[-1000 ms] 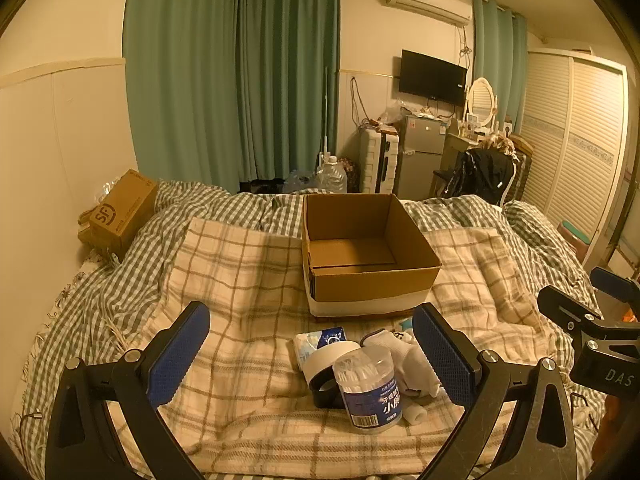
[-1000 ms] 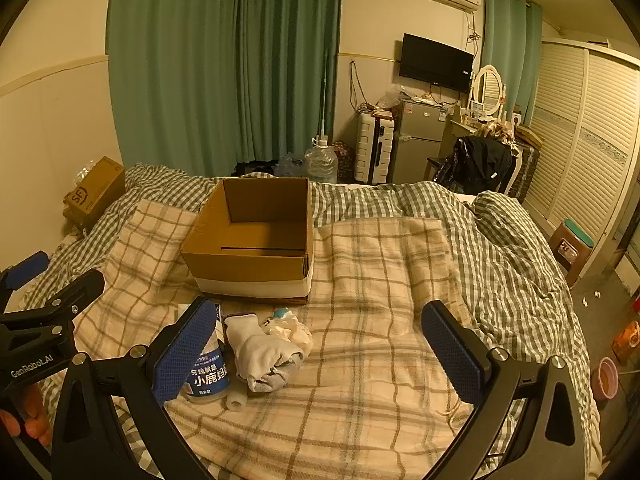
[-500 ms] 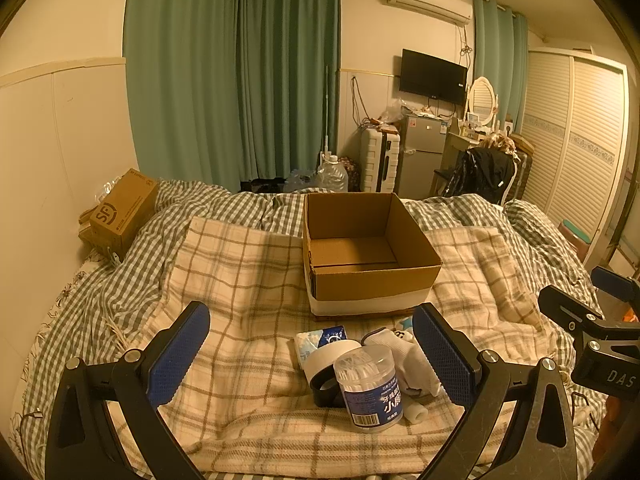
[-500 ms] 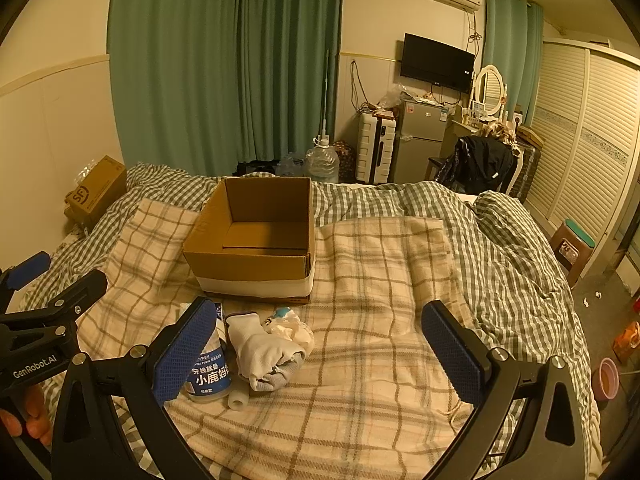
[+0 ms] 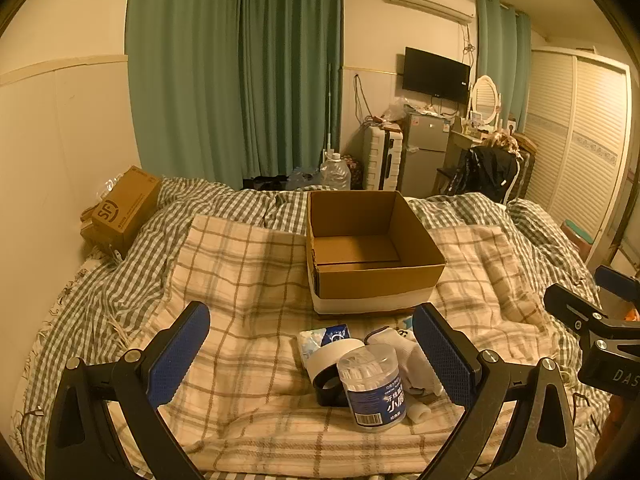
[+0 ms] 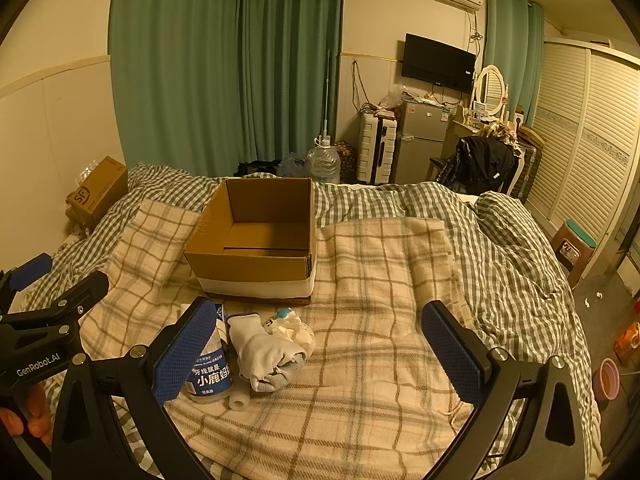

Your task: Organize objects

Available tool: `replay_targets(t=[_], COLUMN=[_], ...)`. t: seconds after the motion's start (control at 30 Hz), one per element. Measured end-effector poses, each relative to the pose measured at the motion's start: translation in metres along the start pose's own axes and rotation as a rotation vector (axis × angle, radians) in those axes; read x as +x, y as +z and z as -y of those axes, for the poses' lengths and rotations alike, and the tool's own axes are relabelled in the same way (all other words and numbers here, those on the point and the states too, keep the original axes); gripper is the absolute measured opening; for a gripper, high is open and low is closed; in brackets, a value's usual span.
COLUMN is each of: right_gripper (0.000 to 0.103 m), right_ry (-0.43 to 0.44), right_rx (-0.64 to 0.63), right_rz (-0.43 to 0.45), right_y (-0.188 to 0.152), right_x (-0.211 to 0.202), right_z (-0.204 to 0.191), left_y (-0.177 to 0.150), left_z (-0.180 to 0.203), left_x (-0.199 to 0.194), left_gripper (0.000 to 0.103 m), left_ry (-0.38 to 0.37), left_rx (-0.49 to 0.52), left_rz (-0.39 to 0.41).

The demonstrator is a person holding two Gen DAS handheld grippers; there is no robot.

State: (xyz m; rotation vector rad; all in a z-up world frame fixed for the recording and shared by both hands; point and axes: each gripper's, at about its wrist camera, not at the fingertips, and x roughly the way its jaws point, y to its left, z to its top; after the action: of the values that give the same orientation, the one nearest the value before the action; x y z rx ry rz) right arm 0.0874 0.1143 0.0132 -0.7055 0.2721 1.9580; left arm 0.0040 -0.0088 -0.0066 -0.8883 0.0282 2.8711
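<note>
We hold the left hand-held gripper (image 5: 310,354) spread wide and holding nothing, low over the plaid blanket (image 5: 240,264) on the bed. Right between its fingers we see the little pile: a clear floss-pick jar (image 5: 374,388) standing upright, a roll of tape (image 5: 330,372) touching it, a tissue pack (image 5: 324,338) behind, white gloves (image 5: 408,356) beside. The open cardboard box (image 5: 372,256) sits just beyond the pile. Our right hand-held gripper (image 6: 320,354) is wide open too, gripping nothing, with the jar just behind its left finger.
</note>
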Motion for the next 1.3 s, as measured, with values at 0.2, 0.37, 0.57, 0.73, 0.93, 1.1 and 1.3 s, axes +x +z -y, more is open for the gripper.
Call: replay_targets(t=[0.2, 0.37, 0.57, 0.73, 0.93, 1.1, 1.3], right_gripper=[0.103, 0.103, 0.103, 0.103, 0.103, 0.103, 0.103], right_ry=[0.003, 0.002, 0.004, -0.003, -0.005, -0.004, -0.002], right_rx=[-0.001, 0.002, 0.004, 0.014, 0.014, 0.014, 0.017], right_rz=[0.003, 0.005, 0.005, 0.002, 0.005, 0.007, 0.009], right_y=[0.0025, 0.0029, 0.003, 0.003, 0.0026, 0.0017, 0.0014], right_x=[-0.0011, -0.0019, -0.002, -0.0024, -0.0023, -0.0027, -0.0022], right_z=[0.0021, 0.003, 0.0033, 0.0043, 0.0037, 0.0035, 0.0037], left_y=[0.0002, 0.0, 0.0012, 0.0019, 0.0012, -0.0002, -0.003], left_z=[-0.0004, -0.0002, -0.001, -0.0012, -0.0009, -0.0013, 0.0], left_x=[0.0001, 0.0, 0.0003, 0.0011, 0.0015, 0.0025, 0.0057], left_gripper=[0.103, 0.103, 0.103, 0.103, 0.103, 0.103, 0.103], left_ry=[-0.024, -0.026, -0.034, -0.038, -0.042, -0.044, -0.042], left_rx=[0.012, 0.015, 0.016, 0.018, 0.021, 0.024, 0.033], left_rz=[0.0, 0.0, -0.004, -0.006, -0.008, -0.01, -0.017])
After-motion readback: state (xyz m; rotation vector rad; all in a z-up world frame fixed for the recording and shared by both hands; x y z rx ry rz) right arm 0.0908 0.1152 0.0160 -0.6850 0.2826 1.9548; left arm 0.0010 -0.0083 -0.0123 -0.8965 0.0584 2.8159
